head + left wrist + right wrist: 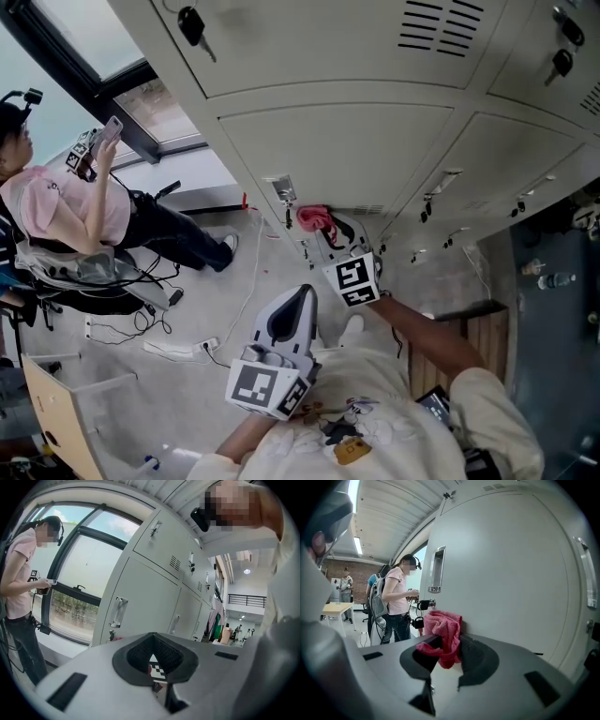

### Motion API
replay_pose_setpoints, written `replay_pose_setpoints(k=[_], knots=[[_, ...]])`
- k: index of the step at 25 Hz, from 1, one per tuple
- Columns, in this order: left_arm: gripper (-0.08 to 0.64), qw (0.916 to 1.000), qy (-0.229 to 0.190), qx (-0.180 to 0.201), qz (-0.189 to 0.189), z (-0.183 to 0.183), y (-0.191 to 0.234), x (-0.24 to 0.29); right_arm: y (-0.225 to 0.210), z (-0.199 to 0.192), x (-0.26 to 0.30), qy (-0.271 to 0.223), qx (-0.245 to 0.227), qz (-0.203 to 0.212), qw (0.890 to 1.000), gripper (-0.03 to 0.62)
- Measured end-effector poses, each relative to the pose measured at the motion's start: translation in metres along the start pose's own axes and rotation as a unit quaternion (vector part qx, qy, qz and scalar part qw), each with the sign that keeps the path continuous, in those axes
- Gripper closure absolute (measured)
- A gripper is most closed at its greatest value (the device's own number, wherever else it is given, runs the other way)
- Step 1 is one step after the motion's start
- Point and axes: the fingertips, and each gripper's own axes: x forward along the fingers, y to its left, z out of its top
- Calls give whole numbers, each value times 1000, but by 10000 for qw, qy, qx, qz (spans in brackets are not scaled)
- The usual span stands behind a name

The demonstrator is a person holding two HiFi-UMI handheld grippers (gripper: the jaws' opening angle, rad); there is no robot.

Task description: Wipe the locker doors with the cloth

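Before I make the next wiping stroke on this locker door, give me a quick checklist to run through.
1. Cloth gripped by right gripper: ok, jaws shut on it.
2. Cloth pressed against the locker door: cannot tell; it looks very close.
3. Left gripper out of the way: ok, shut on nothing and held away from the lockers.
4. Wiping path clear: not ok, keys hang from the lock beside the cloth, and the handle sits above.
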Motion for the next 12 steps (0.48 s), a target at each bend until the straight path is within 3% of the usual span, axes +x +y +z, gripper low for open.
replay_pose_setpoints(k=[12], knots=[[554,9993,93,56,-350,-4,-17,12,-38,-6,-27,-1,-74,-447,9990,488]])
